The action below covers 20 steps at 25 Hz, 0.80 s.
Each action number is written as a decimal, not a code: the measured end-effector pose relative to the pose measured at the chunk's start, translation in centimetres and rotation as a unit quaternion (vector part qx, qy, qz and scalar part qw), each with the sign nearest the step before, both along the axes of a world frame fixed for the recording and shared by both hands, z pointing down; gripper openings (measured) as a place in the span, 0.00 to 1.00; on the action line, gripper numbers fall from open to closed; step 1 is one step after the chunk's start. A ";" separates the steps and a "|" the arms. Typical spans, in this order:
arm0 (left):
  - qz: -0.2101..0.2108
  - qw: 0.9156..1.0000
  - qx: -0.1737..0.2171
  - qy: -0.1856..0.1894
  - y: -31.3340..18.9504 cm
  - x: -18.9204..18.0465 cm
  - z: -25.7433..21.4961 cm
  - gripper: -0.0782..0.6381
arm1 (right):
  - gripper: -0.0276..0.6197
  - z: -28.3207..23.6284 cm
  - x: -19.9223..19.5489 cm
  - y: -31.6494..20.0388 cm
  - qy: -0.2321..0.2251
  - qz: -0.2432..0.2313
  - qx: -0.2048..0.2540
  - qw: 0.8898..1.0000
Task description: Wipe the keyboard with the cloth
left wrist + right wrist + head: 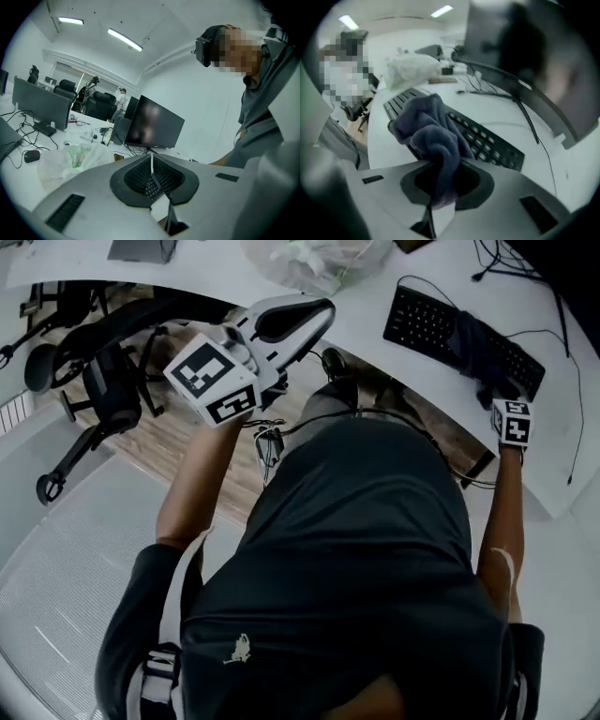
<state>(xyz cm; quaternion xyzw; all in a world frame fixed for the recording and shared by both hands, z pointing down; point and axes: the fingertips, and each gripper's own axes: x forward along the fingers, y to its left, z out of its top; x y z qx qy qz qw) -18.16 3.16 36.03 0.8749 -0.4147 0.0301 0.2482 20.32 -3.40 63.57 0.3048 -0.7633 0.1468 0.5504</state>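
A black keyboard (pixel 427 326) lies on the white desk (pixel 366 310) at the upper right of the head view. A dark blue-grey cloth (pixel 480 351) is bunched on its right half. My right gripper (pixel 492 388) is shut on the cloth, just at the keyboard's near edge. In the right gripper view the cloth (pixel 433 136) rises out of the right gripper (pixel 440 190) and drapes over the keyboard (pixel 492 140). My left gripper (pixel 314 310) is held up off the desk, left of the keyboard. The left gripper (pixel 151 172) is shut, with nothing between its jaws.
A crumpled clear plastic bag (pixel 309 259) sits on the desk beyond the left gripper. A thin cable (pixel 565 371) runs past the keyboard's right end. A monitor (pixel 534 61) stands behind the keyboard. Black office chairs (pixel 103 371) stand on the floor at left.
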 end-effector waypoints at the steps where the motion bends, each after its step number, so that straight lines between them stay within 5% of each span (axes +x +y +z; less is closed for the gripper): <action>1: -0.008 1.000 0.002 0.000 0.1 -0.6 0.2 0.12 | 0.13 0.0 2.6 0.0 0.013 0.015 -0.003 1.000; 4: -0.030 1.000 0.005 0.006 0.5 -2.0 1.0 0.12 | 0.13 -0.9 8.2 -0.3 0.080 0.038 0.001 0.996; 10: -0.074 0.997 0.010 0.019 1.4 -4.1 2.5 0.12 | 0.13 -4.8 12.8 -2.8 0.124 0.095 0.034 0.987; 14: -0.090 0.996 0.018 0.015 1.6 -4.7 2.0 0.12 | 0.13 -9.3 10.5 -5.3 -0.022 0.158 0.060 0.985; 20: -0.101 0.994 0.028 0.011 1.0 -3.3 0.4 0.12 | 0.13 -18.2 4.5 -9.6 -0.239 0.172 0.114 0.949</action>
